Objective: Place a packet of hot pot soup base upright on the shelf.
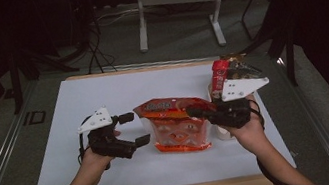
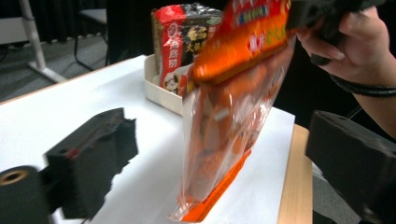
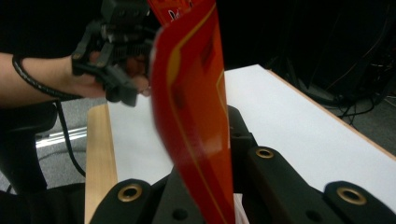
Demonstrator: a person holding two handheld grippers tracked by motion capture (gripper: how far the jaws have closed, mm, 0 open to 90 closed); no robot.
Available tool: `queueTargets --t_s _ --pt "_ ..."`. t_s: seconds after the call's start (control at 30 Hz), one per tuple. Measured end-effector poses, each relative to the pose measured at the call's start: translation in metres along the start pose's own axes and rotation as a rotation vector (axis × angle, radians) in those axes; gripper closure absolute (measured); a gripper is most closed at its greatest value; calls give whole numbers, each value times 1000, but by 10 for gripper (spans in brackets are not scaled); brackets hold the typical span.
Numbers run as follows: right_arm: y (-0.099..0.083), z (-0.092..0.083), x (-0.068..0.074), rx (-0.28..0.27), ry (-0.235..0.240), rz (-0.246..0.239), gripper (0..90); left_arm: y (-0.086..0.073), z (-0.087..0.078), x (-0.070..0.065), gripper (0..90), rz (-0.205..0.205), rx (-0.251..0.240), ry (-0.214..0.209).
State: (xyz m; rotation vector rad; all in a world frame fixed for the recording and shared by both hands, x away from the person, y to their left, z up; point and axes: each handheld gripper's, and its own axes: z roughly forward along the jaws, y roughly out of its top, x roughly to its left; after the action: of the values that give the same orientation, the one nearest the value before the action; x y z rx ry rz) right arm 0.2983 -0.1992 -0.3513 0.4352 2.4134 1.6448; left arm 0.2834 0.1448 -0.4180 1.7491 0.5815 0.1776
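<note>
Black foam pads on my right gripper [image 1: 195, 112] are clamped on the top seam of the orange snack bag [image 1: 178, 128]; in the right gripper view the red-orange edge of the bag [image 3: 196, 116] rises straight out from between the closed jaws. My left gripper [image 1: 135, 129] stands released, its jaws spread wide on either side of the bag's lower left edge, with no pad pressing on it; in the left gripper view both pads sit well clear of the film.

As I judge it, the pick-up is done and the bag is in one-handed carry: it hangs from the right grip, its bottom fold [image 2: 212, 198] touching or just above the white tabletop [image 1: 101, 93], and I cannot tell which. What looks left is moving it to the cream tray [image 2: 161, 91] near the table's far right corner, where a red and black noodle packet [image 1: 223, 75] already stands upright. The bag is not yet there; it hangs near the middle of the table, between my two hands.

The bag itself is glossy film: orange printed header, clear window below showing orange individually wrapped pieces inside, and an orange gusset at the base. It sags and creases below the grip, so I expect it to swing if I move fast.
</note>
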Motion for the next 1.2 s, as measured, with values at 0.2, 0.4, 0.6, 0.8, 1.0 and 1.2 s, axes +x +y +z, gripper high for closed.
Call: queueTargets --t_s 0.2,0.4,0.6,0.8,1.0,1.2 --pt "10 -14 -5 -23 -38 10 900 -10 0 1 16 9 1 36" --pt "23 -37 -12 -60 -92 24 900 -28 -3 4 16 -12 -7 30" --pt "33 -63 -22 -97 -161 34 900 -45 -6 7 16 -45 -24 57" --pt "35 -88 -33 -114 -238 56 900 -57 -10 6 16 -32 -29 87" --pt "27 -114 -46 -125 -320 87 900 -70 -11 4 16 -20 -32 111" --pt "12 -131 -60 -114 -383 124 900 -80 -10 4 16 -26 -20 120"
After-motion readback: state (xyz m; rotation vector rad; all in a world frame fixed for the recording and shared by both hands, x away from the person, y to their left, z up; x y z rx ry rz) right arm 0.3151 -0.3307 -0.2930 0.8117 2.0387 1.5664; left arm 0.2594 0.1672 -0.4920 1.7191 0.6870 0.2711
